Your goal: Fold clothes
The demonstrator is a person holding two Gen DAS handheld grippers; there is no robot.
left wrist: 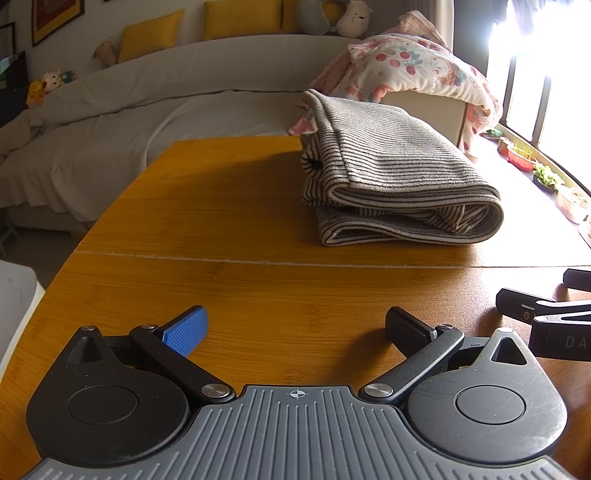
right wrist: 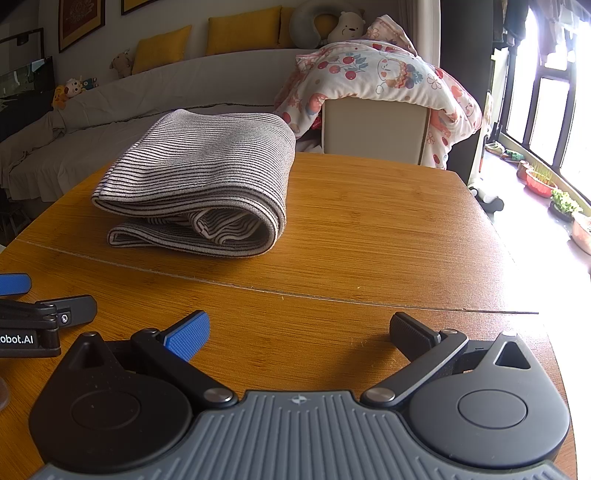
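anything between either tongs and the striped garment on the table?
Nothing visible. In both wrist views only bare wooden table lies between the open left tongs or the open right tongs and the folded striped garment. The two tongs sit side by side, neither in the other's path to it.

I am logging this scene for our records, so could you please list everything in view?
striped garment: one, grey with dark stripes, folded on the table, touched by neither tongs
table: one, orange-brown wood, under the garment
sofa: one, grey cover, behind the table
cushions: at least three, yellow, on the sofa back
floral quilt: one, white and pink, draped over a cabinet
left tongs: open, low over the near table
right tongs: open, beside the left tongs
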